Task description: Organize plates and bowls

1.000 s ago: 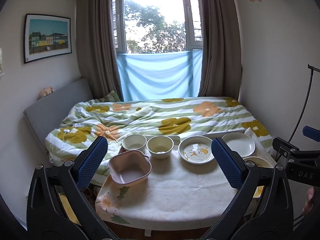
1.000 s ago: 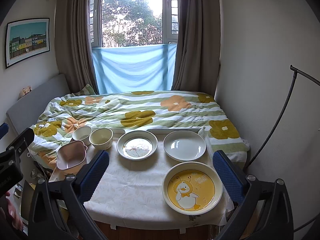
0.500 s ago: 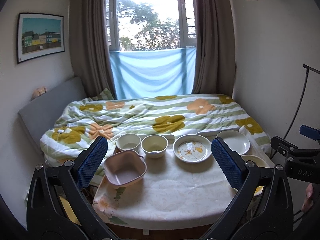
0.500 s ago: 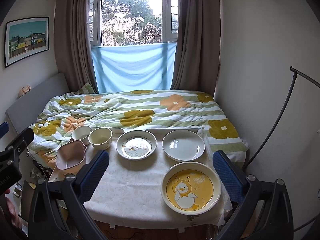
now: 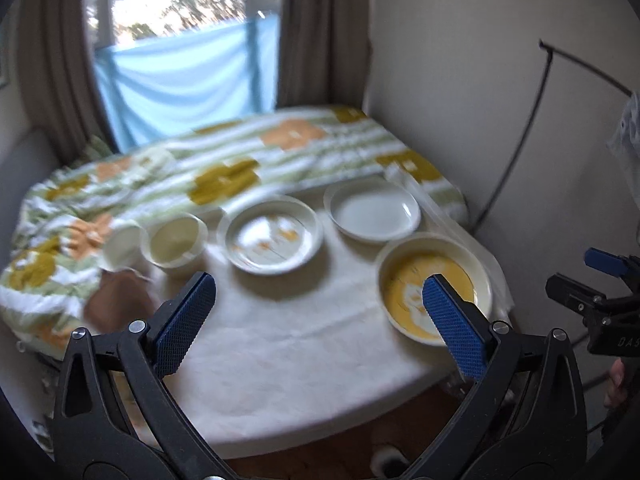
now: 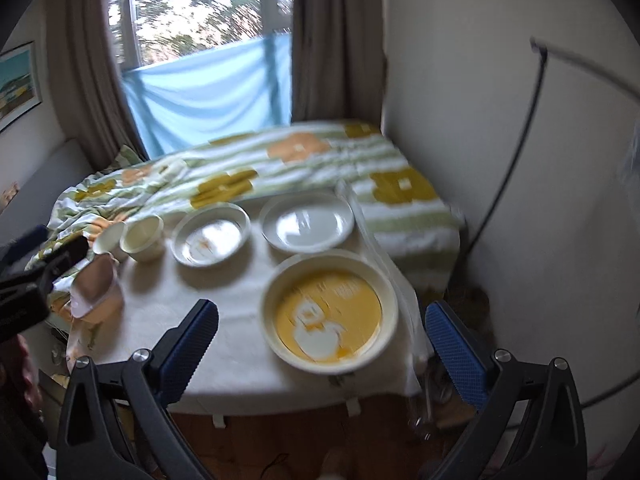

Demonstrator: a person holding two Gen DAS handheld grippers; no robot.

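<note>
Both tongs held level above the near edge of the worktop point(image 6: 240, 360), pointing toward the bed point(image 6: 300, 160). Left tongs point(image 5: 320, 312) spread wide, gripping nothing, touching nothing. Right tongs point(image 6: 324, 332) likewise wide apart and empty, straddling the yellow duck plate point(image 6: 330, 312) without contact.

On the worktop, blurred: 2 small bowls point(image 6: 142, 236) at the far left, a pink bowl point(image 6: 96, 288) just in front of them at the left edge, a patterned plate point(image 6: 211, 234) in the middle, a plain white plate point(image 6: 307, 222) beside it. Duck plate close to the right edge, near the wall point(image 6: 500, 120). Bare cloth between the pink bowl and duck plate.
</note>
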